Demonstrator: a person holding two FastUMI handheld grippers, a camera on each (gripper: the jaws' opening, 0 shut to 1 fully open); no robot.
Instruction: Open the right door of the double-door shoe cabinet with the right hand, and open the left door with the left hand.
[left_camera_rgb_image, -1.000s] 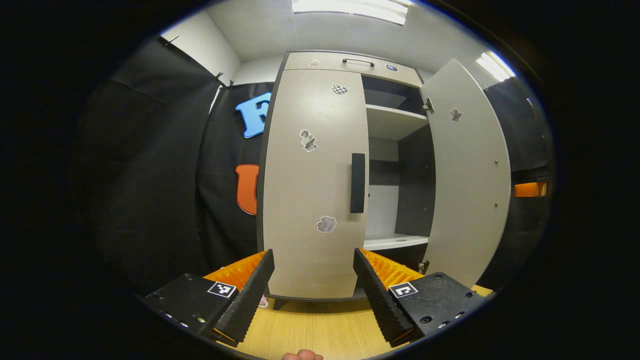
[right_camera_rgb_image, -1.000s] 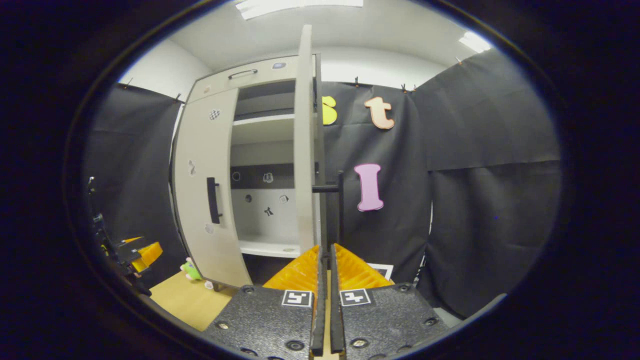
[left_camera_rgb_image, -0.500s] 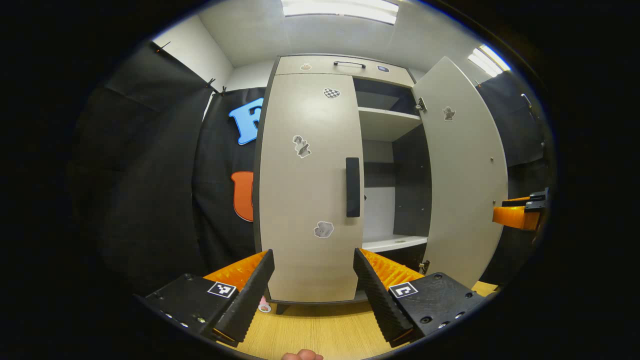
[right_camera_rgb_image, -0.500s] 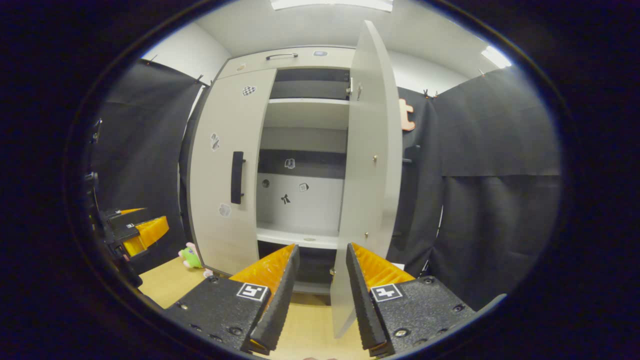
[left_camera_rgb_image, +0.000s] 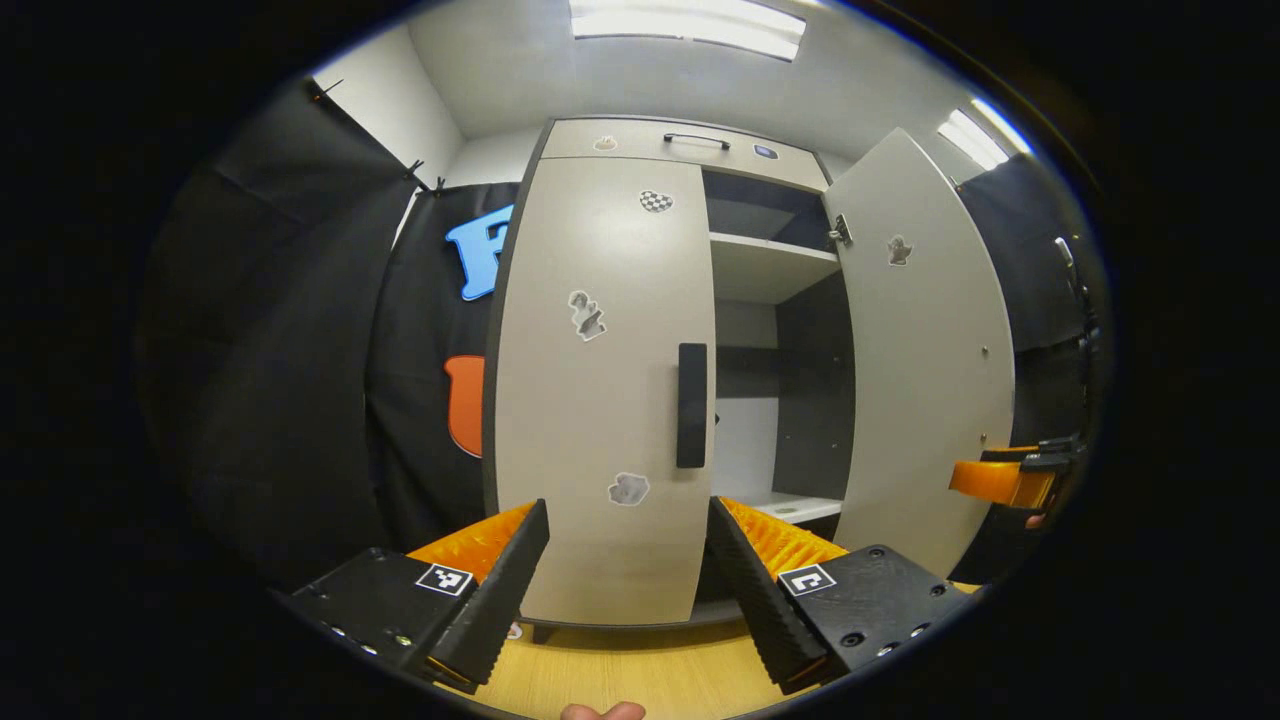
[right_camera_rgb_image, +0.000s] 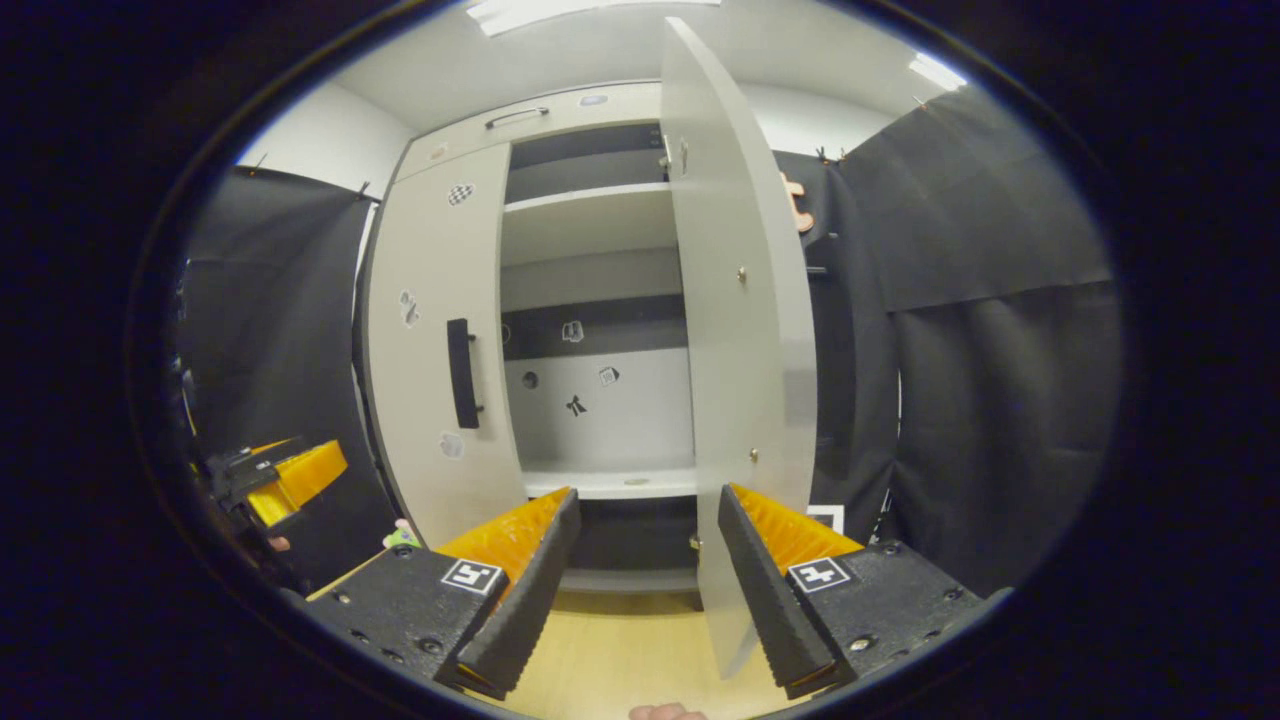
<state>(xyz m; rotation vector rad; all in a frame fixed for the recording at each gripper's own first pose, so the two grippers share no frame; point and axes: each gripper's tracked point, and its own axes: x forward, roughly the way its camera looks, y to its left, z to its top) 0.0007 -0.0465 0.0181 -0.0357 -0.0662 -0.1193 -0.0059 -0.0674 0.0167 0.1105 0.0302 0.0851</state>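
The beige shoe cabinet's left door (left_camera_rgb_image: 600, 400) is closed, with a dark vertical handle (left_camera_rgb_image: 691, 405) near its inner edge. The right door (left_camera_rgb_image: 925, 350) stands swung open, baring white shelves (left_camera_rgb_image: 770, 265). My left gripper (left_camera_rgb_image: 628, 575) is open, a short way in front of the left door and below its handle, touching nothing. In the right gripper view the open right door (right_camera_rgb_image: 745, 330) and closed left door (right_camera_rgb_image: 435, 350) with its handle (right_camera_rgb_image: 460, 372) show. My right gripper (right_camera_rgb_image: 645, 580) is open and empty, clear of the right door. It also shows at the far right in the left gripper view (left_camera_rgb_image: 1010, 482).
The cabinet stands on a light wooden floor (left_camera_rgb_image: 620, 670). Black cloth walls (left_camera_rgb_image: 270, 370) close in both sides. A top drawer with a handle (left_camera_rgb_image: 695, 140) sits above the doors. A small green toy (right_camera_rgb_image: 402, 537) lies by the cabinet's left foot.
My right gripper let go of the right door's handle, opened and drew back. The right door stays open. My left gripper moved slightly closer to the left door, still open.
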